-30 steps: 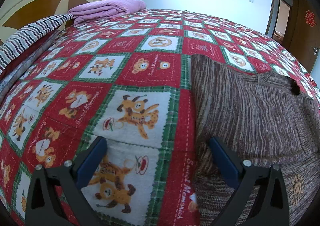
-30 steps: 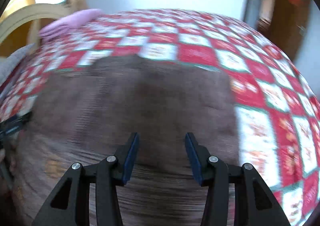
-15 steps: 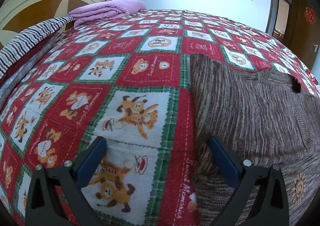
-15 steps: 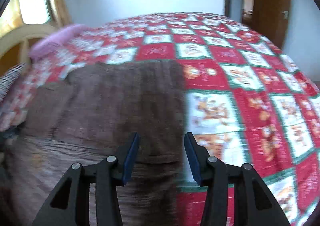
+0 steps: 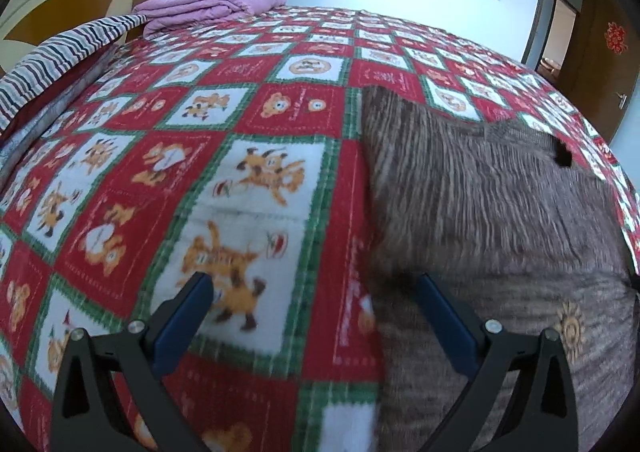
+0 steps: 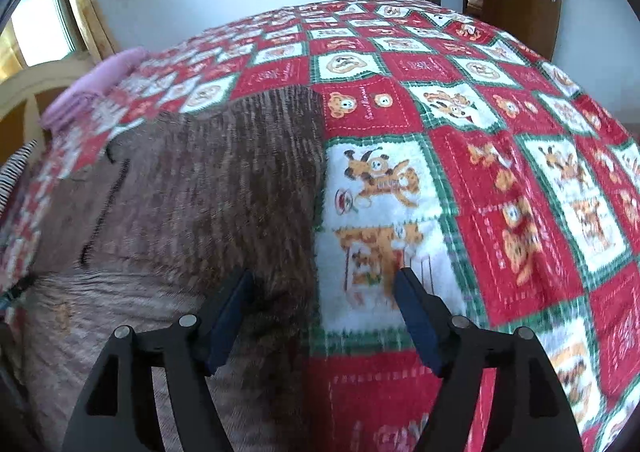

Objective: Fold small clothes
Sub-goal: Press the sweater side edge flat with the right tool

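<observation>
Our bedspread [image 5: 248,187] fills both views, and on it lies the brown knit garment [image 5: 480,203], flat, part folded. What changed: our right gripper [image 6: 324,292] slid off the garment's middle to its right edge, and its jaws are opening, nothing between the pads. We judge it is lining up on that side for the next fold. The edge now runs up between its fingers. Our left gripper [image 5: 312,304] hangs released and empty; the garment's left edge lies under its right finger.
</observation>
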The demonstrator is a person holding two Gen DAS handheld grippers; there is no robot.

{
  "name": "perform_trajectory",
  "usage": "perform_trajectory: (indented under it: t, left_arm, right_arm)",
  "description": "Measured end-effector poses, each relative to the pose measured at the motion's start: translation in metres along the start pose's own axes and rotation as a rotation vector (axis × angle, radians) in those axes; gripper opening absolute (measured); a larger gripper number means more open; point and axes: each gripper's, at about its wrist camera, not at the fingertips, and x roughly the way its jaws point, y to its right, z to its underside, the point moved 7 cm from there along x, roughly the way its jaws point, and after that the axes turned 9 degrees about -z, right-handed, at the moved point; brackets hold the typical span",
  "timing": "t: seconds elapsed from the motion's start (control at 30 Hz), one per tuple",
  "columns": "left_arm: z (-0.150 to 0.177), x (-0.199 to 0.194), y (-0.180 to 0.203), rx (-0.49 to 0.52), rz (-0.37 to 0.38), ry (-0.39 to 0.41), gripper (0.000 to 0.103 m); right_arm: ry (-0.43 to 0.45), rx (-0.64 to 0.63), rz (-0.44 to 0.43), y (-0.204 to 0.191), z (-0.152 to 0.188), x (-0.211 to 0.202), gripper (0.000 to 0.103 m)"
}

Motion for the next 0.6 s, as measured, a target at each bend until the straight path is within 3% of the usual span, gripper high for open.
perform_trajectory:
  t: [0.27,0.6]
  left_arm:
    - [0.017,-0.025,0.000,0.043,0.017,0.044,0.103]
    - [0.039,-0.043,-0.001,0.077,0.033,0.068,0.103]
  right_arm:
    - [-0.012,-0.033,-0.074,-0.017,0.028,-0.029,0.073]
    - [-0.041,-0.074,-0.048,-0.022,0.062,-0.041,0.073]
